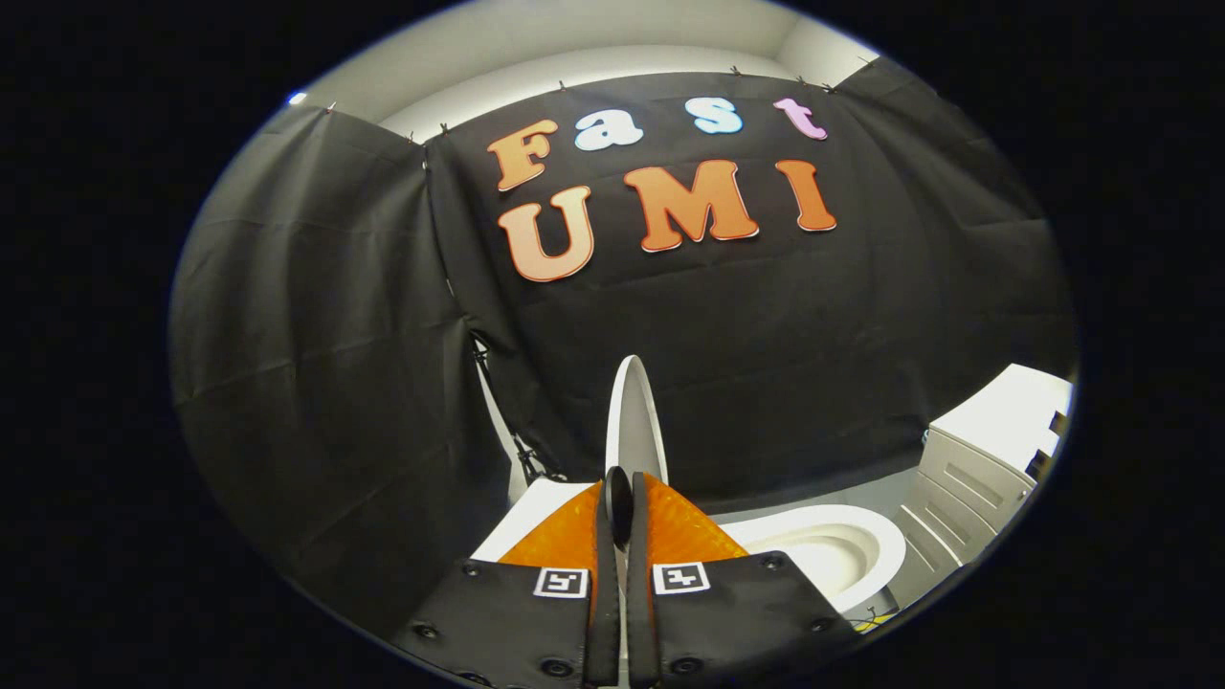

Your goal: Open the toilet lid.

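Observation:
The white toilet lid (pixel 635 421) stands raised, nearly upright, and I see it edge-on, rising just beyond the fingertips. My gripper (pixel 622 488) is shut on the lid's lower edge, with both fingers pressed close together on either side of it. To the right of the fingers lies the open white toilet bowl (pixel 833 550) with its rim showing. A white flat surface, likely the tank top (pixel 531 522), sits to the left of the fingers.
A white drawer cabinet (pixel 986 459) stands to the right of the bowl. Black cloth walls close in behind and to the left, with a stand's legs (pixel 522 450) at the corner behind the toilet. Grey floor shows between bowl and cabinet.

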Available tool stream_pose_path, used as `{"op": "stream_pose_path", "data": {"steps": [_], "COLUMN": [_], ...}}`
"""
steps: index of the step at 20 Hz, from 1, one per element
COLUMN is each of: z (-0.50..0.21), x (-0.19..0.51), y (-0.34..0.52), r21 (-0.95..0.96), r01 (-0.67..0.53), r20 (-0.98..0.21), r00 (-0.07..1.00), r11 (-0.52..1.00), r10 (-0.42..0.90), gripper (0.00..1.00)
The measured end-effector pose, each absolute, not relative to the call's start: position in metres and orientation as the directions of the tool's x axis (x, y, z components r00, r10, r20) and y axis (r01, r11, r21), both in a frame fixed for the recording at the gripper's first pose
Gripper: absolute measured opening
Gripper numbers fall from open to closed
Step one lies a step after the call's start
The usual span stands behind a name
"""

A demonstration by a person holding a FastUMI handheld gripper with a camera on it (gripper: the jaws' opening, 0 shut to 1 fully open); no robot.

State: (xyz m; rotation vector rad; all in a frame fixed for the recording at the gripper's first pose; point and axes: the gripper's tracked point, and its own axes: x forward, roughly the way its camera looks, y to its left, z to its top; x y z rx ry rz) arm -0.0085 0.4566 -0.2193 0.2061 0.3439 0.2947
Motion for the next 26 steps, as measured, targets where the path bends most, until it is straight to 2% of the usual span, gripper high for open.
{"op": "stream_pose_path", "data": {"steps": [16,24,26], "z": [-0.224,-0.227,-0.228], "x": [-0.022,-0.028,-0.028], "y": [0.535,0.547,0.544], "r21": [0.231,0.220,0.254], "r01": [-0.364,-0.358,-0.359], "r20": [-0.287,-0.302,-0.306], "r00": [0.860,0.860,0.851], "r11": [0.902,0.908,0.898], "r10": [0.421,0.412,0.426], "gripper": [0.11,0.11,0.28]}}
